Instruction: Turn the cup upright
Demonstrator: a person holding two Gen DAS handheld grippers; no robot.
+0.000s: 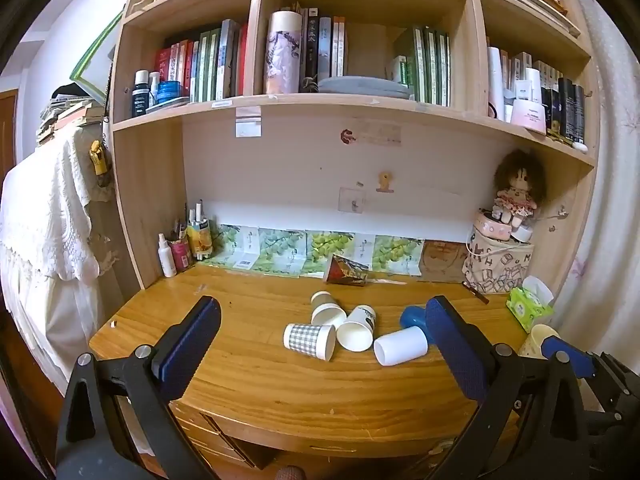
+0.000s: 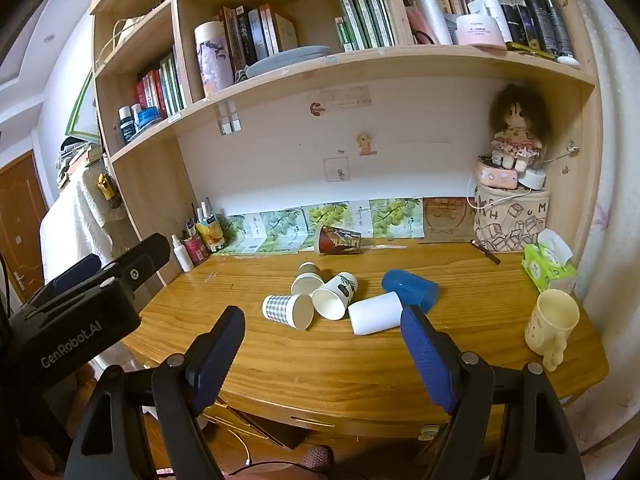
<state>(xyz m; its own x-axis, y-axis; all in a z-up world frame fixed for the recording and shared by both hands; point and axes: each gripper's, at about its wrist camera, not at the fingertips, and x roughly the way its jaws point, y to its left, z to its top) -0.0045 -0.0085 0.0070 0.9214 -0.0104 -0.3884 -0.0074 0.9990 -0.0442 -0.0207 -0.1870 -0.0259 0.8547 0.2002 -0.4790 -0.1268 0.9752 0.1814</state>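
Observation:
Several cups lie on their sides in the middle of the wooden desk [image 1: 248,376]: a checked paper cup [image 1: 309,341] [image 2: 287,309], a brown-banded cup [image 1: 326,307] [image 2: 307,278], a leaf-print cup [image 1: 357,328] [image 2: 335,295], a plain white cup [image 1: 401,346] [image 2: 375,313], a blue cup [image 1: 412,316] [image 2: 410,289] and a dark printed cup [image 1: 346,270] [image 2: 338,239] near the wall. A cream mug [image 2: 552,322] stands upright at the right. My left gripper [image 1: 324,340] and right gripper [image 2: 324,340] are open and empty, short of the desk's front edge.
A tissue pack [image 2: 549,264], a printed bag [image 2: 510,220] with a doll [image 2: 516,136] on top stand at the back right. Bottles and a pen holder [image 2: 200,240] stand at the back left. Shelves [image 2: 340,60] hang over the desk. Drawers [image 1: 216,436] sit below.

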